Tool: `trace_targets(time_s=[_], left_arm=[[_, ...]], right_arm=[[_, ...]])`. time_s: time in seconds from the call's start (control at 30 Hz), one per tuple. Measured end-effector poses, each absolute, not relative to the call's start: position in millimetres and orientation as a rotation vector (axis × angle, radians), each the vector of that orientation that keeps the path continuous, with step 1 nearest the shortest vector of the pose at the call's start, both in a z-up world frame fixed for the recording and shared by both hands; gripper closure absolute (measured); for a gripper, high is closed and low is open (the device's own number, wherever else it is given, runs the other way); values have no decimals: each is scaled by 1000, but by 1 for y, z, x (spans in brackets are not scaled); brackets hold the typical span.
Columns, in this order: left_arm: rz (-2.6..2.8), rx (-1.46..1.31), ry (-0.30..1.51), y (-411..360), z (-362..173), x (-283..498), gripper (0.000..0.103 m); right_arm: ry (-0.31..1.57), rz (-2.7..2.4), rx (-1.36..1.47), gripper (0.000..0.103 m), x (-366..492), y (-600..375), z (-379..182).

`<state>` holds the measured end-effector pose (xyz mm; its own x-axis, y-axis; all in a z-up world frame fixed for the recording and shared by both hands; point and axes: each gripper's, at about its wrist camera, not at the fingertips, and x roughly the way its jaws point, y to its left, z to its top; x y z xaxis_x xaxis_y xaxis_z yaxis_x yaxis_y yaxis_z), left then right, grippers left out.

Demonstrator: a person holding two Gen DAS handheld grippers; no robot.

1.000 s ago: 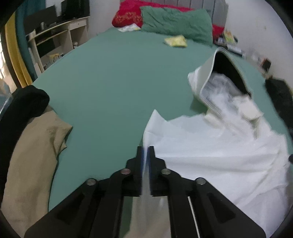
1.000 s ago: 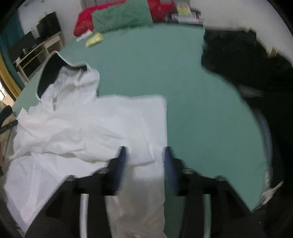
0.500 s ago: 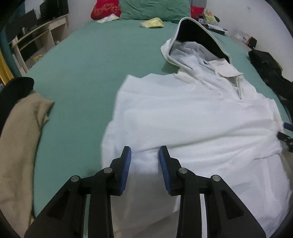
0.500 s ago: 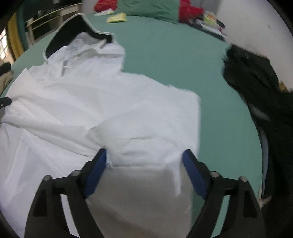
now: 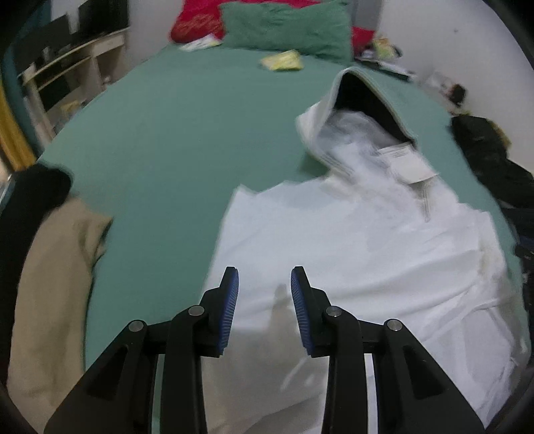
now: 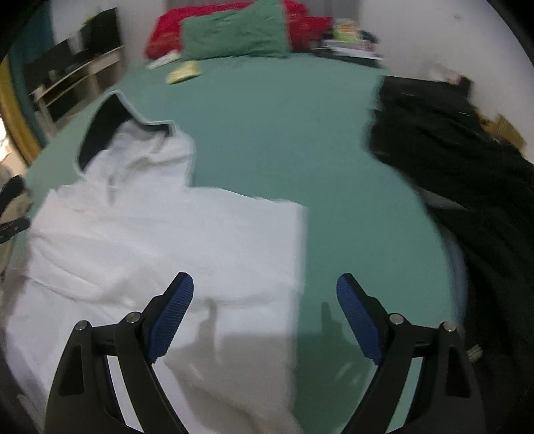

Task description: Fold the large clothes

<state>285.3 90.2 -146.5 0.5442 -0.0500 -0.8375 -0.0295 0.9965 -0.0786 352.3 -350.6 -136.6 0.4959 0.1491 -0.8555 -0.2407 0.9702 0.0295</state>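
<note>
A white hooded garment [image 5: 360, 240] lies spread on the green bed sheet [image 5: 173, 133], its dark-lined hood [image 5: 363, 96] pointing to the pillows. It also shows in the right wrist view [image 6: 160, 240], hood [image 6: 106, 130] at the upper left. My left gripper [image 5: 264, 283] is open and empty, hovering over the garment's left part. My right gripper [image 6: 265, 290] is wide open and empty above the garment's right edge, holding nothing.
A tan garment [image 5: 50, 283] and a black one [image 5: 30, 193] lie at the bed's left edge. A black clothes pile [image 6: 467, 173] fills the right side. Green and red pillows [image 5: 283, 26] and a yellow packet [image 5: 282, 61] lie at the head. Shelves [image 5: 66, 73] stand left.
My left gripper let go of the white cloth and opened wider. My right gripper opened wide too. The garment dropped flat on the bed and both grippers pulled back.
</note>
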Motion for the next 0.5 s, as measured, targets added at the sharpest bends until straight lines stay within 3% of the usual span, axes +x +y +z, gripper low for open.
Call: trace_targets(time_s=[0.23, 0.5], left_arm=[[-52, -20, 1089, 57, -172, 302, 68], [-54, -1, 1076, 61, -186, 294, 68]], right_arm=[[1118, 263, -223, 16, 390, -282, -180], [1150, 114, -210, 16, 319, -365, -171]])
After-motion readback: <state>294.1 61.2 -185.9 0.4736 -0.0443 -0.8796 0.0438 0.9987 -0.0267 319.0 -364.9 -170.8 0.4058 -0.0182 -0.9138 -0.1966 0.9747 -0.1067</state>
